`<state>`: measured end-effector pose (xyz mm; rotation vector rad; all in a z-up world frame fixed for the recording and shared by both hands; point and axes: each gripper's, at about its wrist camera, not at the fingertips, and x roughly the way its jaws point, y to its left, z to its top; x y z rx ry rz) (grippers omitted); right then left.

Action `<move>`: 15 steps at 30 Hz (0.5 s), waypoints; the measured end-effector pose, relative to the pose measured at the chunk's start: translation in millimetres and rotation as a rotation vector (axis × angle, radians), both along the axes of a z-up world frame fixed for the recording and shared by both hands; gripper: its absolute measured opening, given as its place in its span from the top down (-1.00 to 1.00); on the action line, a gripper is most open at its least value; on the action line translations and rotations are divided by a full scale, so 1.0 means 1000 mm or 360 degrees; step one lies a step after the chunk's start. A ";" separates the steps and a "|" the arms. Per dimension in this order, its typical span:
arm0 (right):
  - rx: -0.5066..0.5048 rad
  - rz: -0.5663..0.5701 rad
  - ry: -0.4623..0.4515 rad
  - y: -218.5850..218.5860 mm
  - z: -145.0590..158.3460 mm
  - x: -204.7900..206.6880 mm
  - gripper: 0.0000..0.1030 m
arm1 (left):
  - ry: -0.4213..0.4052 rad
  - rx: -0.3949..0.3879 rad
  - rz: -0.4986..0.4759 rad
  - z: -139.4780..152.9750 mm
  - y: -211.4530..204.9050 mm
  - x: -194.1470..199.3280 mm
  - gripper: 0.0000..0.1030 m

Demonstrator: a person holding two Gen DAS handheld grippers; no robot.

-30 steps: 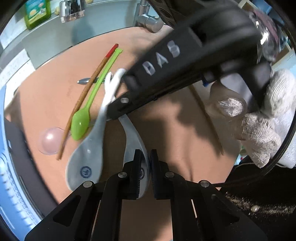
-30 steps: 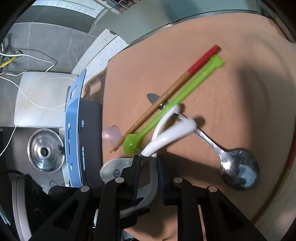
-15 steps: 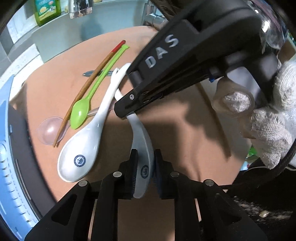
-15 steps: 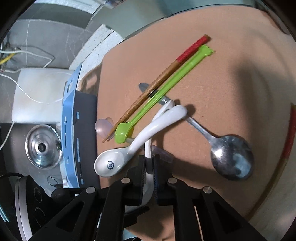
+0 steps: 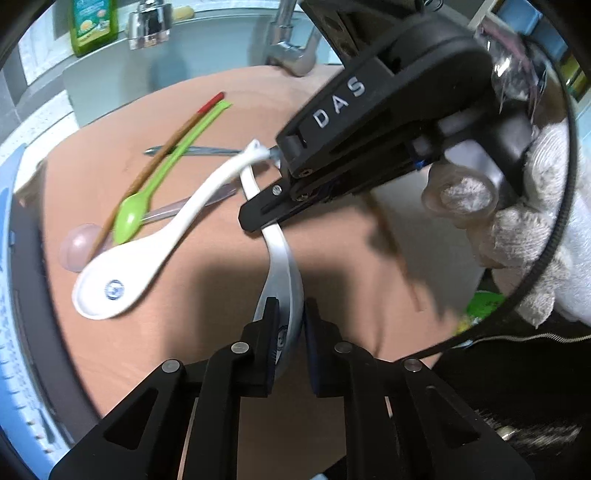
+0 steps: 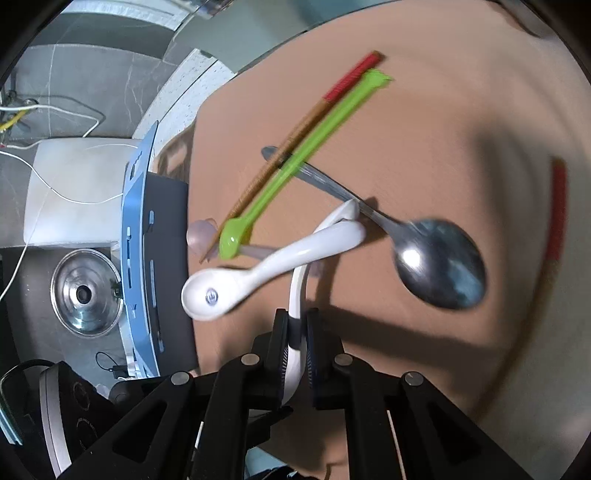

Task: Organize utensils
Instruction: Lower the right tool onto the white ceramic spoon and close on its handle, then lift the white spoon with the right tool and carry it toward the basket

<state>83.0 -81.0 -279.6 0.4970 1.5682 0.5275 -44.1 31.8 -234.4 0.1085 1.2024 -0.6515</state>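
A white ceramic spoon (image 5: 280,258) is held by both grippers over the brown mat (image 5: 147,350). My left gripper (image 5: 290,321) has the bowl between its closing jaws, pads against its sides. My right gripper (image 5: 258,221) comes in from the upper right and is shut on the handle (image 6: 295,295); it shows again as the right gripper (image 6: 295,328). A second white spoon (image 5: 122,280) lies loose on the mat to the left. Beyond it lie a green spoon (image 5: 133,218), a red-tipped chopstick (image 5: 173,147), a clear pinkish spoon (image 5: 77,247) and a metal spoon (image 6: 439,266).
A blue dish rack (image 6: 140,240) borders the mat on the left, with a steel pot lid (image 6: 85,295) beyond it. A faucet (image 5: 291,55) and a green soap bottle (image 5: 92,26) stand at the back. Another red-tipped chopstick (image 6: 557,214) lies at the mat's right. A gloved hand (image 5: 535,240) holds the right gripper.
Both grippers have drawn the held white spoon away from the pile, toward the right. The second white spoon, which crossed it before, now lies apart on the left.
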 end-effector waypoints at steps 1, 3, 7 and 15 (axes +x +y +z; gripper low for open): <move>0.0010 -0.0028 0.0018 -0.006 0.000 -0.002 0.83 | 0.0006 -0.0018 -0.0009 -0.001 -0.003 -0.001 0.77; 0.0014 -0.0069 0.0026 -0.018 0.002 -0.005 0.83 | -0.0003 -0.0030 -0.0050 0.001 -0.013 -0.004 0.77; -0.0017 -0.0140 0.0004 -0.038 0.011 -0.010 0.83 | -0.0035 -0.0044 -0.0121 0.005 -0.028 0.006 0.77; -0.0050 -0.0172 -0.0128 -0.042 0.047 -0.006 0.83 | -0.0080 -0.0139 -0.0121 0.023 -0.022 0.018 0.77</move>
